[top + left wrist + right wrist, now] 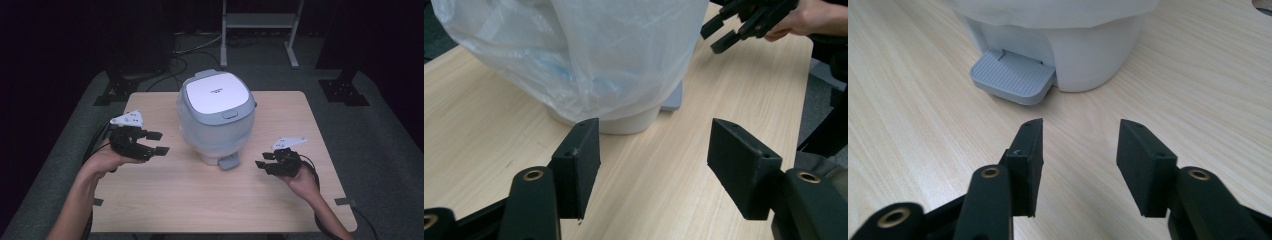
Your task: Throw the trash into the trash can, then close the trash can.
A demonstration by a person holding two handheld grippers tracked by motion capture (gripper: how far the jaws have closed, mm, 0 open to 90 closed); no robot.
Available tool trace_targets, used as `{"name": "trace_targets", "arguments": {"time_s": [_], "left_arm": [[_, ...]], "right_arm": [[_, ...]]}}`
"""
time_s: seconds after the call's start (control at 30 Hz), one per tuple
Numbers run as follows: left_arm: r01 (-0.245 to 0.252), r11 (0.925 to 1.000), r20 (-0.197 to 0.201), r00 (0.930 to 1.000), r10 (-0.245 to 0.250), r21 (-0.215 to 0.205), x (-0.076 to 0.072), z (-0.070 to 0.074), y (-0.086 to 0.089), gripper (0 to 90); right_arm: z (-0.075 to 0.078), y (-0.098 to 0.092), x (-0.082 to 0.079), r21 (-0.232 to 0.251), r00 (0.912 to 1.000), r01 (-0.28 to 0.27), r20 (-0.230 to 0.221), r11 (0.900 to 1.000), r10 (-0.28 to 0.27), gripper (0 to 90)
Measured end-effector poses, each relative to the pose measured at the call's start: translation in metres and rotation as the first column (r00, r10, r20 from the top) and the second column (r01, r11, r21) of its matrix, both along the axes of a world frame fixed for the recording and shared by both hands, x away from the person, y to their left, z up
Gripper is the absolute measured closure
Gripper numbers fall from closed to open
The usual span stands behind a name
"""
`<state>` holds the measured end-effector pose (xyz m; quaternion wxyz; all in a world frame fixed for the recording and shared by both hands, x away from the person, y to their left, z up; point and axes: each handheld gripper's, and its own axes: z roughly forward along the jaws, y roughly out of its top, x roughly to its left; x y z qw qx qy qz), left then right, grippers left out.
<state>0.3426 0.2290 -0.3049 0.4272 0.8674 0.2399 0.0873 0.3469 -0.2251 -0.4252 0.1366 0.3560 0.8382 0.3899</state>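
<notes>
A small white pedal bin (216, 117) with a grey-rimmed shut lid (215, 95) stands mid-table, a clear plastic bag (589, 55) draped over its body. Its grey foot pedal (229, 161) (1013, 76) sticks out at the near side. My left gripper (159, 143) (654, 150) hovers just left of the bin, open, nothing between its jaws. My right gripper (262, 160) (1080, 145) is low to the right of the pedal, open and empty, aimed at the bin's base (1088, 55). In the left gripper view the right gripper (724, 35) shows beyond the bin.
The wooden table (200, 200) has bare room in front of the bin. Dark tape marks (345, 201) sit near its front corners. Behind the table, on the grey floor, are a metal stand (260, 22), cables (185, 55) and black stand feet (345, 90).
</notes>
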Motion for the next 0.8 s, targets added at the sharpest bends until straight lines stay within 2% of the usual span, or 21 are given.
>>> {"name": "trace_targets", "arguments": {"time_s": [0.47,0.7,0.8], "left_arm": [[-0.033,0.9985,-0.034,0.9989,0.032,-0.043,-0.009,-0.037,0.011,32.1],[-0.046,0.9976,-0.045,0.9980,0.043,-0.051,-0.011,-0.053,0.014,30.2],[-0.047,0.9981,-0.040,0.9982,0.046,-0.038,-0.013,-0.058,0.014,29.7]], "right_arm": [[0.000,-0.023,-0.010,-0.002,0.9992,0.034,-0.021,0.999,-0.034,47.0],[-0.004,-0.028,-0.015,-0.006,0.9986,0.044,-0.028,0.999,-0.044,45.3],[-0.006,-0.030,-0.016,-0.007,0.9986,0.044,-0.030,0.999,-0.045,45.0]]}}
